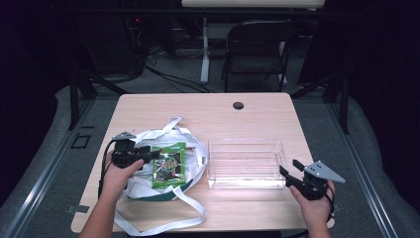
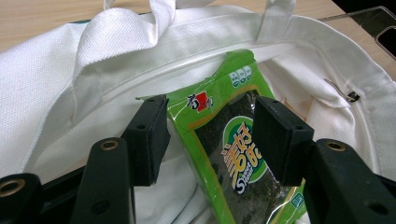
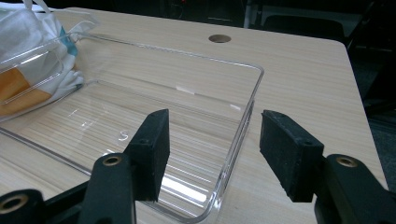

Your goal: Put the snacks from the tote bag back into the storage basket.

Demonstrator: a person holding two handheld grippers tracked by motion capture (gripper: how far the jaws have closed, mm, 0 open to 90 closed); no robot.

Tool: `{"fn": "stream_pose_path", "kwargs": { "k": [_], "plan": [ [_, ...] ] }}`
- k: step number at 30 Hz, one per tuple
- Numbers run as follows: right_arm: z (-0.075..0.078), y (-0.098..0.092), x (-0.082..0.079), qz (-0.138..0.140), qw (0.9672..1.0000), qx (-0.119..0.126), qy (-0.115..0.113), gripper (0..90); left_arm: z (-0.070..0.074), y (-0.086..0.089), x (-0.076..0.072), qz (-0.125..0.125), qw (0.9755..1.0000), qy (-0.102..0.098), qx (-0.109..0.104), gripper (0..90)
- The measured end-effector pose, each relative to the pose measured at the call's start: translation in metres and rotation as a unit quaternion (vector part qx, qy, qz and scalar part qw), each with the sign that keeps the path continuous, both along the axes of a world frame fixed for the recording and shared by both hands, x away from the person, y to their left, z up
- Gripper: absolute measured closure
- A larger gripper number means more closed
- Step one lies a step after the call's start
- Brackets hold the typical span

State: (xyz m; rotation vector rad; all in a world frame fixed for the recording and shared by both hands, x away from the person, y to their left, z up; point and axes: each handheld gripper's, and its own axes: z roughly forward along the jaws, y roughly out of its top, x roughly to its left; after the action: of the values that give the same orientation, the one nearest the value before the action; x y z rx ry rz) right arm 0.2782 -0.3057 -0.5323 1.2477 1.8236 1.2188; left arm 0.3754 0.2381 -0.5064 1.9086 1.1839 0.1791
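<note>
1. The left gripper (image 1: 148,154), at centre left of the high view, is reaching into the mouth of a white tote bag (image 1: 143,184). Its jaws are standing partly open around the upper end of a green seaweed snack packet (image 2: 233,140); in the left gripper view a gap shows at the left pad, so I cannot tell whether the pads are pressing yet.
2. The packet is lying on the bag's opening, at centre left of the high view, half out of the fabric. Judgement: the bag is lying flat with its mouth spread so the packet can be pulled straight out.
3. The right gripper (image 1: 291,173), at lower right, is hovering with jaws wide apart and holding nothing, astride the near right corner of the clear plastic bin (image 1: 282,148). Judgement: it is probably waiting to steady the bin, the likely destination.
4. Count: one packet, one bag with two long handles, one empty bin, two grippers, one table (image 1: 257,106).
</note>
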Motion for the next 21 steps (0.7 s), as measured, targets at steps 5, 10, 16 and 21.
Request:
{"fn": "stream_pose_path", "kwargs": {
  "k": [5, 10, 16, 21],
  "plan": [
    [0.002, 0.003, -0.002, 0.004, 1.0, -0.004, -0.004, 42.7, -0.001, -0.003, 0.0, 0.003, 1.0, 0.002, 0.007, 45.5],
    [0.003, 0.01, -0.002, 0.013, 0.9997, -0.018, -0.004, 42.7, 0.0, -0.001, 0.0, 0.001, 0.9999, 0.01, 0.008, 45.6],
    [0.003, 0.011, -0.002, 0.017, 0.9996, -0.021, -0.006, 42.7, 0.001, -0.001, 0.0, 0.003, 0.9998, 0.021, 0.006, 45.1],
    [0.003, 0.01, -0.002, 0.015, 0.9997, -0.019, -0.006, 42.8, 0.002, -0.003, 0.0, -0.001, 0.9995, 0.031, 0.001, 44.1]
  ]
}}
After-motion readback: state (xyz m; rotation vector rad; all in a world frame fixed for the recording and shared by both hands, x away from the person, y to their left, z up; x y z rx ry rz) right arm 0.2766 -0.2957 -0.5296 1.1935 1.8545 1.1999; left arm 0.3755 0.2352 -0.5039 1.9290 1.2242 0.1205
